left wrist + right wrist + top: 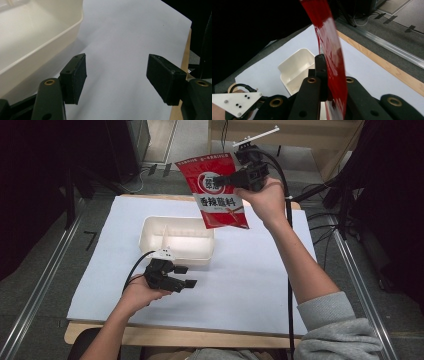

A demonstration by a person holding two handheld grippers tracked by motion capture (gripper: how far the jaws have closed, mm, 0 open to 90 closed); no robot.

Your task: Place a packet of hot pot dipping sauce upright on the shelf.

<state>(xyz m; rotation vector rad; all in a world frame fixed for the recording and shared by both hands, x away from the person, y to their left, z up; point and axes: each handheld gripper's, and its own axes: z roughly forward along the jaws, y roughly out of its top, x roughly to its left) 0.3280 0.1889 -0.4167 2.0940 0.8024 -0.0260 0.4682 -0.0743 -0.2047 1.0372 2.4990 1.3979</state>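
A red seasoning packet (216, 190) with white and black print hangs in the air above the far side of the table, its flat face toward the high view. My right gripper (221, 181) is shut on its right side. In the right gripper view the packet (329, 42) stands edge-on between the closed jaws of the right gripper (327, 65). A white divided tray (177, 251) sits on the sheet below and to the left, with nothing in it. My left gripper (184, 276) rests low in front of the tray, open and holding nothing (120, 77).
A pale blue sheet (240, 280) covers the wooden table. The tray wall (37, 52) is close on the left of the left gripper. The table's right edge (185, 57) lies just beyond its right jaw. Cables and dark stands are around the table.
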